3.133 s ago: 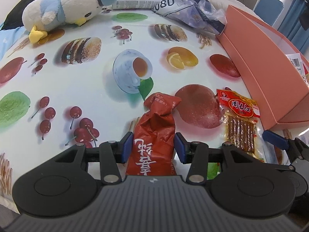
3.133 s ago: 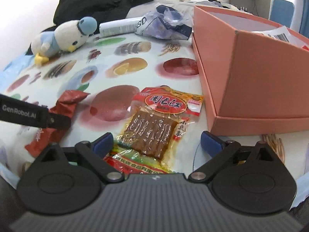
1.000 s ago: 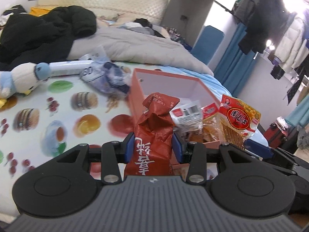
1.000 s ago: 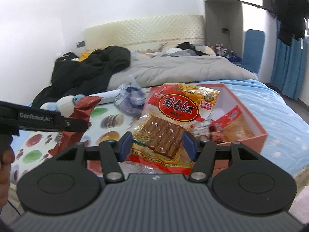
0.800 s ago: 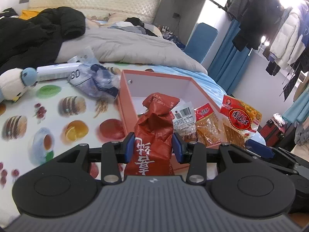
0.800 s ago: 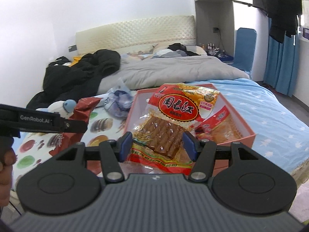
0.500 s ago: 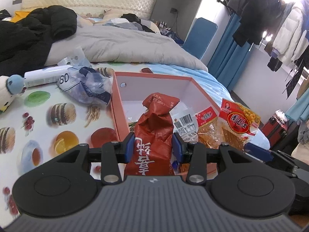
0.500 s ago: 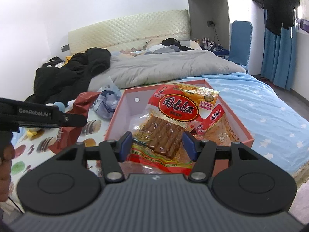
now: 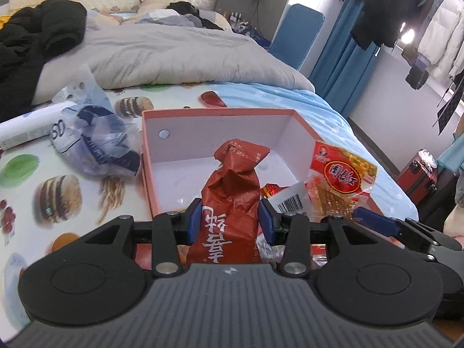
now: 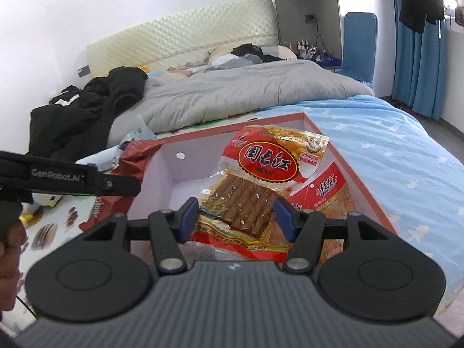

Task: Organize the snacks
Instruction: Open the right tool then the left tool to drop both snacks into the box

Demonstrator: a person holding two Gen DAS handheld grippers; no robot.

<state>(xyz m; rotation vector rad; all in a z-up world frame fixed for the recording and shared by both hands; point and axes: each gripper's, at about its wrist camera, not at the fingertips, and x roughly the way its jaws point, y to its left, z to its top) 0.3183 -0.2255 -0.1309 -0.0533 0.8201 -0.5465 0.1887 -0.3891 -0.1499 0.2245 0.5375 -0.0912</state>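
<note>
The left gripper (image 9: pixel 229 221) is clamped narrow on a crumpled dark red snack bag (image 9: pixel 230 200), its blue pads pressing both sides of the bag's lower half while the twisted top stands upright. The bag hangs over the near left part of a salmon-pink box (image 9: pixel 146 156) whose white inside shows a bare floor at the far end. The right gripper (image 10: pixel 236 217) holds a clear packet of brown strips with a red and yellow label (image 10: pixel 258 182), its jaws set wider and pinching the packet's lower edges; the packet tilts up over the middle of the same box. Under it, in the box's near right part, lies another red and orange snack packet (image 10: pixel 324 194), and a white wrapper with a barcode (image 9: pixel 291 200) shows just right of the red bag. The box sits on a cloth printed with fruit and burgers (image 9: pixel 58 191), spread over a bed. Left of the box lies a crumpled blue and white plastic bag (image 9: pixel 95 145), with a white tube (image 9: pixel 32 127) beyond it. A grey duvet (image 9: pixel 174 55) and black clothing (image 9: pixel 34 37) lie farther back.
</note>
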